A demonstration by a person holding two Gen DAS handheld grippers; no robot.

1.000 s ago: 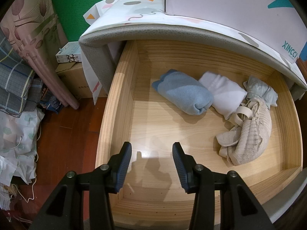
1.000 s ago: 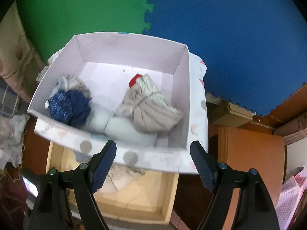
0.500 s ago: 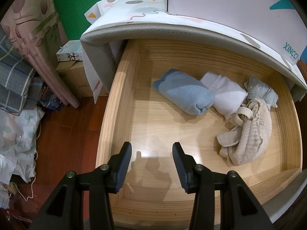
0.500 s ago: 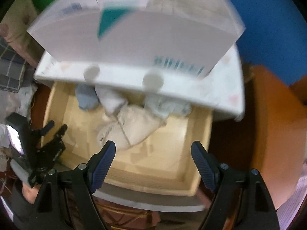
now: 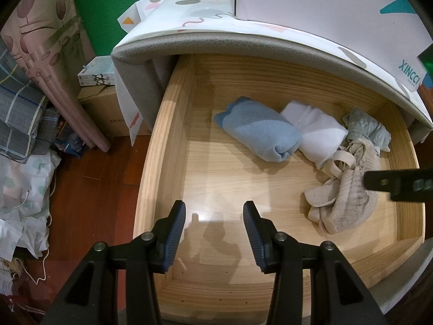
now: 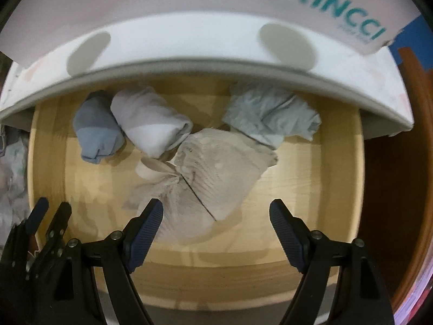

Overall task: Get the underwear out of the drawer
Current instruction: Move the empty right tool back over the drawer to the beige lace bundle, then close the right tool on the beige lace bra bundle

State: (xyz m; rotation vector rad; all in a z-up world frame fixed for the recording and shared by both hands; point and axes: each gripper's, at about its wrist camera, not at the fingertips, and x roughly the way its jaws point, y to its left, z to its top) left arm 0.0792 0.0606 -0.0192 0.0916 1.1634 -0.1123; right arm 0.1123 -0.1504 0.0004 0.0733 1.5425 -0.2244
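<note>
The wooden drawer (image 5: 151, 168) stands pulled out. In it lie a beige knit underwear bundle (image 5: 349, 197), a rolled blue piece (image 5: 259, 130), a rolled white piece (image 5: 316, 130) and a grey-green piece (image 5: 370, 130). My left gripper (image 5: 213, 216) is open and empty over the drawer's front left floor. My right gripper (image 6: 216, 216) is open wide and empty, just above the beige bundle (image 6: 216, 173), near its front end. Part of the right gripper shows at the left wrist view's right edge (image 5: 400, 184). The blue (image 6: 97, 132), white (image 6: 151, 124) and grey-green (image 6: 270, 113) pieces lie behind.
A white box printed XINCCI (image 6: 324, 2) sits on the patterned cabinet top (image 5: 194, 19) overhanging the drawer's back. Left of the cabinet are cardboard boxes (image 5: 108, 108), a rolled mat (image 5: 54, 62) and piled cloth (image 5: 21, 162) on the red wood floor.
My right gripper has swung down from over the white box on top to inside the drawer, above the beige bundle. My left gripper has stayed still.
</note>
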